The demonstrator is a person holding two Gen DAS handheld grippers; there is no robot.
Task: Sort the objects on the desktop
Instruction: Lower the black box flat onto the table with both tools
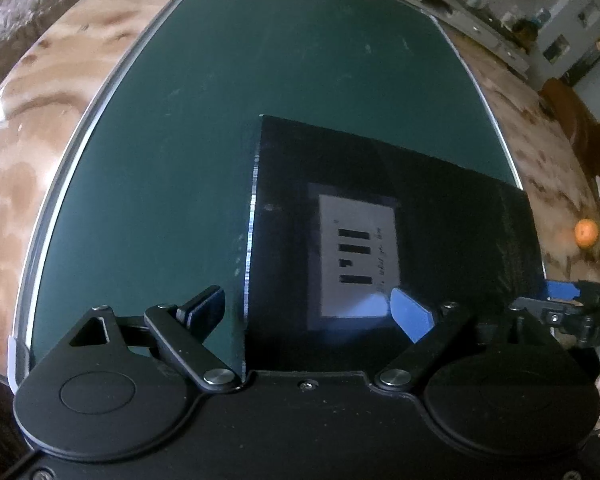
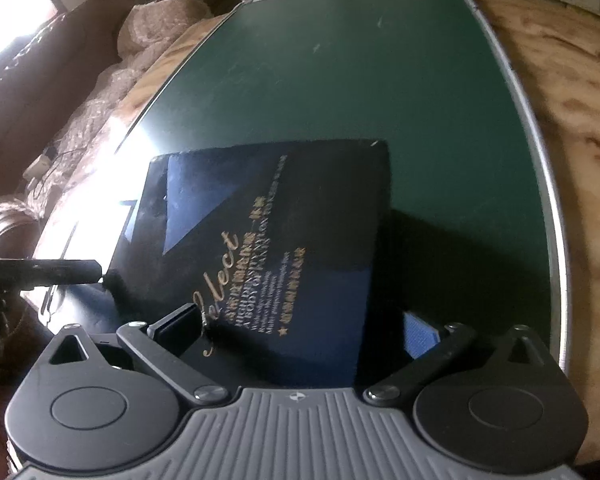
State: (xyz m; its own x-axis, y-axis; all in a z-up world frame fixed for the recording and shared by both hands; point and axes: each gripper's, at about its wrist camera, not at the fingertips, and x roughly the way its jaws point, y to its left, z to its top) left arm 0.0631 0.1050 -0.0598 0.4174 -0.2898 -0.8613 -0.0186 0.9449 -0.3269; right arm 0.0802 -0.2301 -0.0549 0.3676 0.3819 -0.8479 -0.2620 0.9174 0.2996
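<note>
A flat black box (image 1: 380, 208) with a grey label lies on the dark green mat (image 1: 204, 120). In the right wrist view its dark blue face with gold lettering (image 2: 268, 240) shows. My left gripper (image 1: 308, 312) is open, its jaws spread wide across the box's near left edge, the left finger (image 1: 204, 306) beside the box and the blue right pad (image 1: 410, 312) over it. My right gripper (image 2: 300, 328) is open too, its jaws straddling the box's near end. The right gripper's tip shows at the left view's right edge (image 1: 572, 308).
The mat lies on a wooden tabletop (image 1: 32, 152) with a metal-edged rim. An orange (image 1: 586, 233) sits on the wood to the right. A brown sofa with blankets (image 2: 60, 80) stands beyond the table's left side. Clutter lines the far shelf.
</note>
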